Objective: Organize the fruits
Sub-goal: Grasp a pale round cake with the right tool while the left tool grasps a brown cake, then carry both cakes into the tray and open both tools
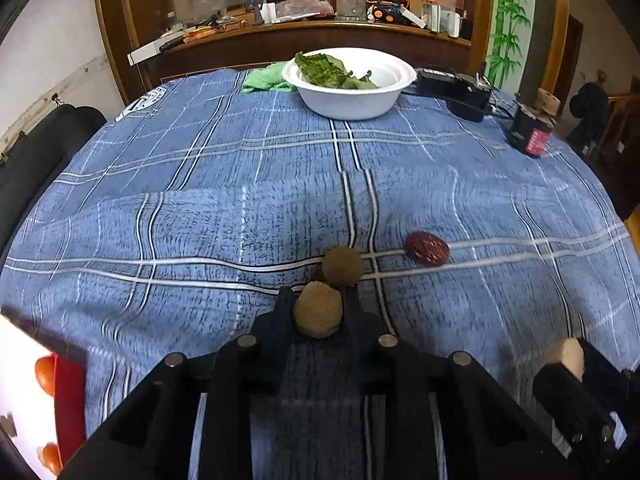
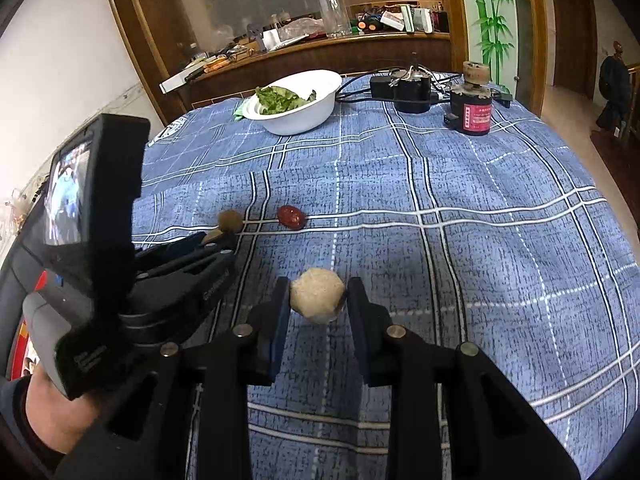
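Observation:
My left gripper [image 1: 318, 304] is shut on a tan walnut [image 1: 318, 312], held just above the blue plaid cloth [image 1: 200, 208]. A brown round fruit [image 1: 343, 266] lies just ahead of it, and a red date [image 1: 427, 248] lies to its right. My right gripper [image 2: 318, 300] is shut on a pale walnut [image 2: 317, 294], which also shows at the right edge of the left wrist view [image 1: 569, 356]. In the right wrist view the left gripper [image 2: 218, 240] is at the left, near the brown fruit [image 2: 230, 221] and the date [image 2: 292, 217].
A white bowl [image 1: 348, 100] with green leaves stands at the table's far side, a green cloth [image 1: 264, 80] beside it. Black devices [image 2: 404, 88] with cables and a black canister [image 2: 472, 110] stand far right. A red-and-white pack with oranges [image 1: 52, 380] lies near left.

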### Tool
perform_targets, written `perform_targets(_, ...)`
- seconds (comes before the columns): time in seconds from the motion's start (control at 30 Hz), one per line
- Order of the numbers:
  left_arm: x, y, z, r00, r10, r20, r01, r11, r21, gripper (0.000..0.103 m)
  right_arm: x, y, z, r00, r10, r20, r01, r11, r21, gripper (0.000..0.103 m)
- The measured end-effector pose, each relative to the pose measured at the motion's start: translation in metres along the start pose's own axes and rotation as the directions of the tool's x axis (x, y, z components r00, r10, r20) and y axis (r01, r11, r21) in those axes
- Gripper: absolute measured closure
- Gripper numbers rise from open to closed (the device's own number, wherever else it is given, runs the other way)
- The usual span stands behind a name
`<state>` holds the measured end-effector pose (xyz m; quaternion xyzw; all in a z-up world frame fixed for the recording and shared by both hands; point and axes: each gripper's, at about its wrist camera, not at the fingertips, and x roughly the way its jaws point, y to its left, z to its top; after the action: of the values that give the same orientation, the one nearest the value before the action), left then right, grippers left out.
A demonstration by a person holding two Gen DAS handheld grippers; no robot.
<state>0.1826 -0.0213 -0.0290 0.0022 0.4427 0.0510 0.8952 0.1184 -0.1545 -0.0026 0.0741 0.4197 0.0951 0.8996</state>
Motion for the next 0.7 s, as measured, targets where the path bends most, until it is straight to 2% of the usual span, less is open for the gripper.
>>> perform_targets(0.1,-0.02,0.003,-0.012,1.0,-0.007,0.028,0.006,1.0,0.01,0.08,-0.007,0.003,-0.006,1.0,0.001,0.0,-0.001,1.0,-0.004,0.073)
perform_targets(0.2,-0.035,0.009,-0.02,1.0,-0.004,0.01,0.005,1.0,-0.007,0.08,-0.015,0.008,-0.013,1.0,-0.002,0.001,0.002,1.0,-0.014,0.073)
perform_targets(0.4,-0.067,0.02,-0.042,0.999,-0.016,0.038,0.017,1.0,-0.008,0.08,-0.033,0.019,-0.03,1.0,0.0,0.008,0.0,1.0,-0.013,0.073)
perform_targets(0.7,-0.104,0.042,-0.079,0.998,-0.031,0.046,0.032,0.999,-0.03,0.08,-0.062,0.054,-0.058,1.0,0.026,0.017,-0.025,0.998,-0.063,0.073)
